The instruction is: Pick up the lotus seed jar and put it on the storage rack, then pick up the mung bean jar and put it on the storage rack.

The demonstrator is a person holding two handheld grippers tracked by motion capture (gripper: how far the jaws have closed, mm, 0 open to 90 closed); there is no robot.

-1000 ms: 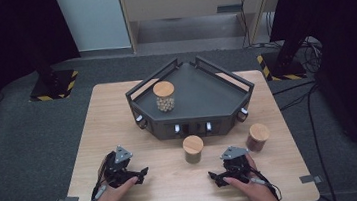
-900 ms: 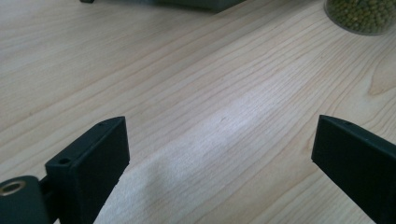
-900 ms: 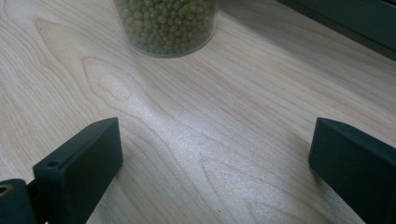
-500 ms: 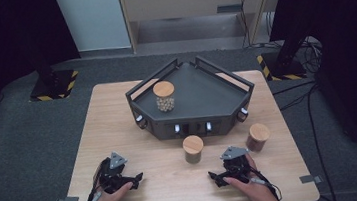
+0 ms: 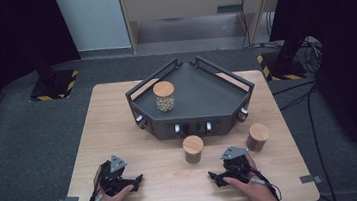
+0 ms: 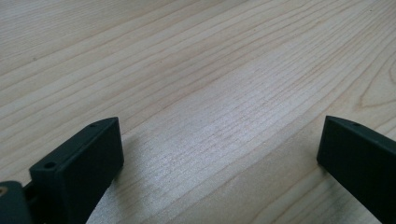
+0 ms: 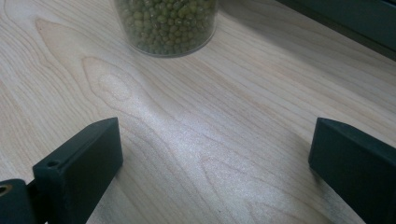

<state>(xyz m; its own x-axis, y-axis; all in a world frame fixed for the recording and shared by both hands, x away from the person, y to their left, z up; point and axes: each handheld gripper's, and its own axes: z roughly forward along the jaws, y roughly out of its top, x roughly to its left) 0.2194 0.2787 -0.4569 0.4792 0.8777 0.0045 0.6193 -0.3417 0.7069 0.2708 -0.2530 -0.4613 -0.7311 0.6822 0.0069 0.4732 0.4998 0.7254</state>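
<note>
Two open grippers are resting near the bean jar

The green bean jar is standing just in front of the dark tray. The left gripper has just been opening wider, with nothing between its jaws, and the right gripper is spread wide, empty too. The jar looks like hard, slippery glass, so grabbing its round sides below the lid seems best.

A pale wood counter sits mid-room on dark grey carpet — bits of grey tape at its near corners. Black curtains hang left and right. Two black stand bases with yellow-and-black hazard stripes flank the far side. Behind, a light grey panel and a beige cabinet — cables trail down at the right.
</note>
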